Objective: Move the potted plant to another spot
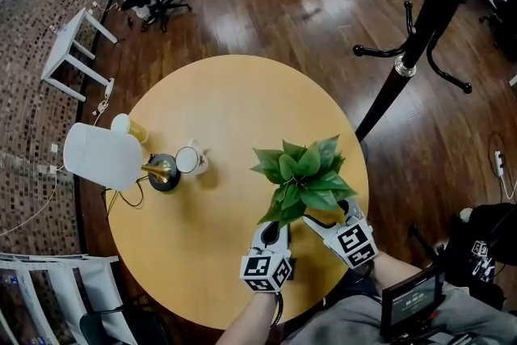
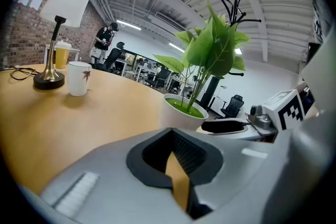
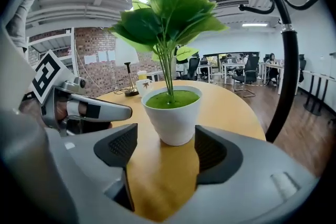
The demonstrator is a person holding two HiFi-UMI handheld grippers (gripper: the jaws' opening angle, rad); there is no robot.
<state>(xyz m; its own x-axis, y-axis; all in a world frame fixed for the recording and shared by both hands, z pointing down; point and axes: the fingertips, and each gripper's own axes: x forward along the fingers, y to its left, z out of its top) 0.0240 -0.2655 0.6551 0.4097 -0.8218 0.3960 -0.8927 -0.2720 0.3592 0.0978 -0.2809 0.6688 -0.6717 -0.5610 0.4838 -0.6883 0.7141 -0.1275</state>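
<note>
1. On the near right part of the table, the plant is standing upright in its white pot, close to the edge and just in front of me.
2. I am holding my right gripper low over the wood, with its fingers apart. The foot of the pot is sitting between the tips. It seems to be right at one pad, and a thin gap is showing at the other, so I am not squeezing it yet.
3. My left gripper is hovering near the pot, at its left side as I see it. Its fingers are together and nothing is between them.
4. I judge that I am in the reaching step: the pot is framed but not gripped, and it is resting on the table.
5. The next move is asking for a small push forward, so that the pads are meeting the pot wall higher up and not only at the narrow foot. After that it needs a firm, even closing.
6. The pot is tapering downward and looks smooth, so I think a weak grip is risking a slip. The tall leaves may also be making it tip during the lift.
7. For the new spot, bare wood is showing in the middle of the table. The lamp and the cup are standing well apart at the left, and I should be keeping away from them.
</note>
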